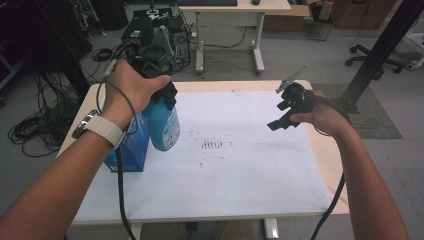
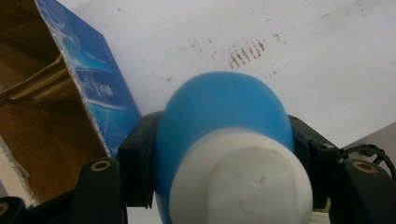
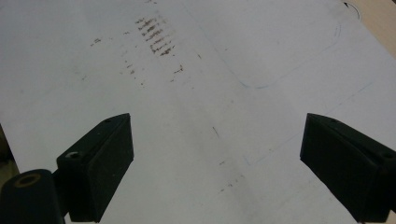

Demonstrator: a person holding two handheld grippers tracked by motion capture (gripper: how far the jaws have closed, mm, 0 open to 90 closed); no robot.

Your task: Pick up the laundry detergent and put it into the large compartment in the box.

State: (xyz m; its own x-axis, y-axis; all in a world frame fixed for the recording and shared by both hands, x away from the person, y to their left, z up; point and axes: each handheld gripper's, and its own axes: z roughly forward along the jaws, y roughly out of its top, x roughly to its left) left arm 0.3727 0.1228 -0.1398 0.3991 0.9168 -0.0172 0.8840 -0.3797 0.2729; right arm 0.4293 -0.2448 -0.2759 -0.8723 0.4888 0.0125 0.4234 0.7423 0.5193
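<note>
While left gripper (image 2: 224, 186) clamps the blue plastic bottle (image 2: 219, 121) by its white cap | open blue cardboard box (image 2: 70, 107) just beside | right gripper (image 3: 215, 163) released, empty over white tabletop (image 3: 261, 46)

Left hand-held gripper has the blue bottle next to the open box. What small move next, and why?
Probably lift the blue bottle a little higher before any sideways move. The left hand-held gripper is shut on its upper part, but the open blue box stands right against it. The right hand-held gripper is open, holding nothing.
</note>
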